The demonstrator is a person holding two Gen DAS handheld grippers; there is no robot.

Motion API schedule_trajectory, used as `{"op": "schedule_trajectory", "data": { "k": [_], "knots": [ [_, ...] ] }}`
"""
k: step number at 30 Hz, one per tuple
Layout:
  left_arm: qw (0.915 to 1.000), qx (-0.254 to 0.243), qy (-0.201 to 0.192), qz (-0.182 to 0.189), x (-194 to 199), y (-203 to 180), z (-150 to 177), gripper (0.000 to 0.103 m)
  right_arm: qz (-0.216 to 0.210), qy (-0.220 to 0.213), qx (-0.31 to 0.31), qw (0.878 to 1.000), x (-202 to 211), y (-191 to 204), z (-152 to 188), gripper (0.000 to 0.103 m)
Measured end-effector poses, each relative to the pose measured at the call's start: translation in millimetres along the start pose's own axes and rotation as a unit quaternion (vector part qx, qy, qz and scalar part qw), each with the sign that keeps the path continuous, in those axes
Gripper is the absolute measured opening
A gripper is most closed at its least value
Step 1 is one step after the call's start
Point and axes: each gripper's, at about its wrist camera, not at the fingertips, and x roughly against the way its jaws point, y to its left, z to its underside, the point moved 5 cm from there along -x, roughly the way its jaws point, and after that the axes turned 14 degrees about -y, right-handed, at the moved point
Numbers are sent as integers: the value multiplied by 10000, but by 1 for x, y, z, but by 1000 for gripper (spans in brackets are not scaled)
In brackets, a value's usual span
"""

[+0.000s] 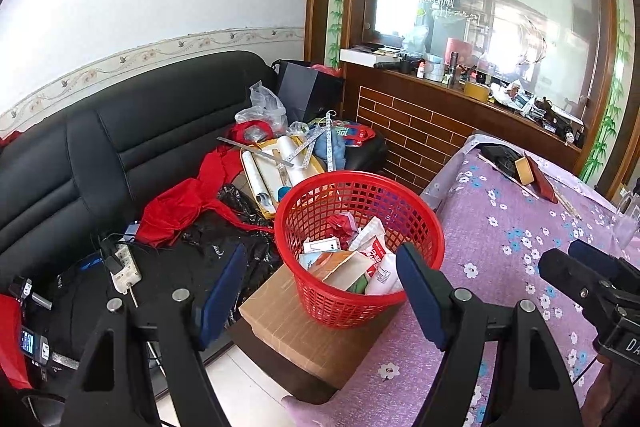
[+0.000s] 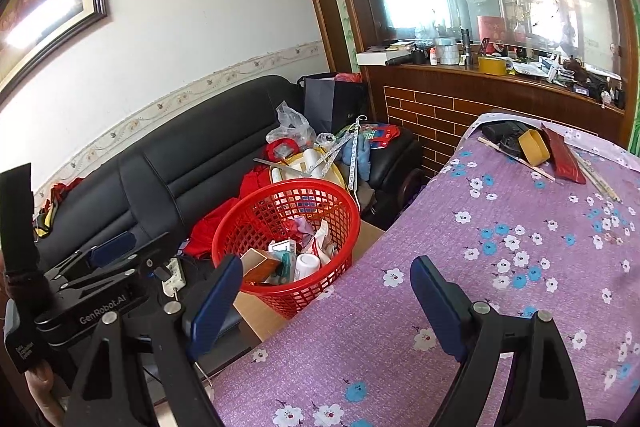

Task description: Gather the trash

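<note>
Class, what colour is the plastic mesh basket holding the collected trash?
Red. The basket shows best in the left wrist view.

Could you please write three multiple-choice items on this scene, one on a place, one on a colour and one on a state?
1. Where does the red basket stand?
A. on a cardboard box beside the table
B. on the sofa seat
C. on the floral tablecloth

2. What colour is the tablecloth?
A. green with stripes
B. purple with white and blue flowers
C. plain white

3. How do the fingers of the right gripper stand?
A. shut on a carton
B. shut on the basket rim
C. open, with nothing between them

Answers:
1 A: the basket's base rests on the cardboard box next to the table edge.
2 B: both views show purple cloth scattered with white and blue blossoms.
3 C: the blue pads stand wide apart over the cloth, gripping nothing.
</note>
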Motion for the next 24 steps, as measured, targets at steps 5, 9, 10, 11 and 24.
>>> {"op": "schedule_trajectory", "data": {
  "k": [5,9,10,11,24],
  "knots": [
    [10000,-6,-15,-14,0,0,-2,77,82,-16,54,10000,-1,3,1,88],
    [10000,4,3,-24,0,1,0,77,253,-29,190,9995,-1,4,2,88],
    [10000,7,8,-28,-1,1,0,77,281,-24,208,9994,-1,5,2,88],
    [10000,13,10,-25,0,1,0,77,300,-18,221,9993,-1,4,2,88],
    [10000,50,53,33,-4,4,2,77,399,19,246,9989,-2,6,3,88]
  ]
}}
